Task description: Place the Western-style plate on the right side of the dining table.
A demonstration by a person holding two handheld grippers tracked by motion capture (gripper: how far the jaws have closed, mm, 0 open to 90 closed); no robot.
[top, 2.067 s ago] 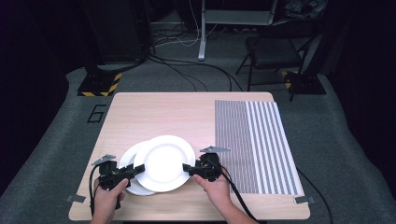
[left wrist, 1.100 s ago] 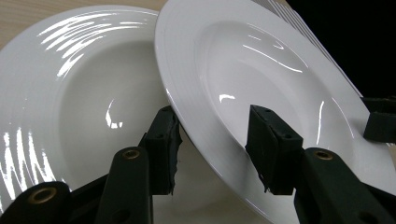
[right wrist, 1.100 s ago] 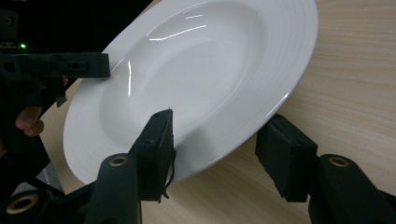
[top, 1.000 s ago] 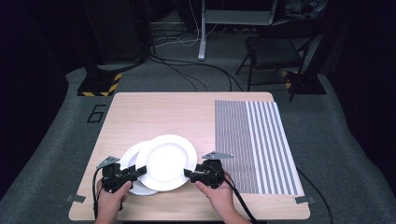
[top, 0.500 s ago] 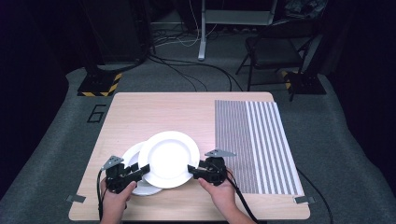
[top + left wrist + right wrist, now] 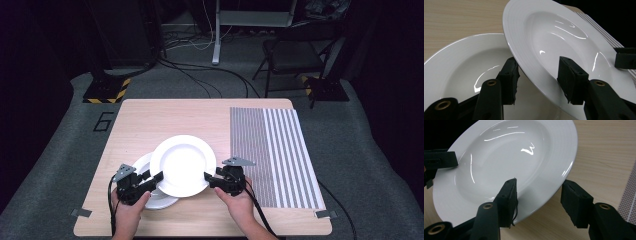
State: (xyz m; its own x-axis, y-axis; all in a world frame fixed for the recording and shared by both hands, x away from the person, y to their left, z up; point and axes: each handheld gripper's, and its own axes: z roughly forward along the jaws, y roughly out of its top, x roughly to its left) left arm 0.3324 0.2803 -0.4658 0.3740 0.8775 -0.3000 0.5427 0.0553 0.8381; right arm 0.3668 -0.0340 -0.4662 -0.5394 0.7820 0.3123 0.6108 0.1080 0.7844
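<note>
Black tongs [image 6: 150, 181] — brass-ringed screw holes, grey three-cornered plates, trailing cables.

1. Looks like a lab or recording studio, not a home: dark, black-draped surroundings, light falling on the wooden table [image 6: 165, 117] alone.
2. Grey carpet [image 6: 350, 150] crossed by loose cables [image 6: 200, 80], with a yellow-and-black hazard-striped block [image 6: 106, 94] beside them.
3. A "6" [image 6: 104, 121] marked on the floor, tape tabs [image 6: 81, 212] at the table corners.
4. Metal stand [image 6: 217, 35] and folding chair [image 6: 290, 55] behind.
</note>
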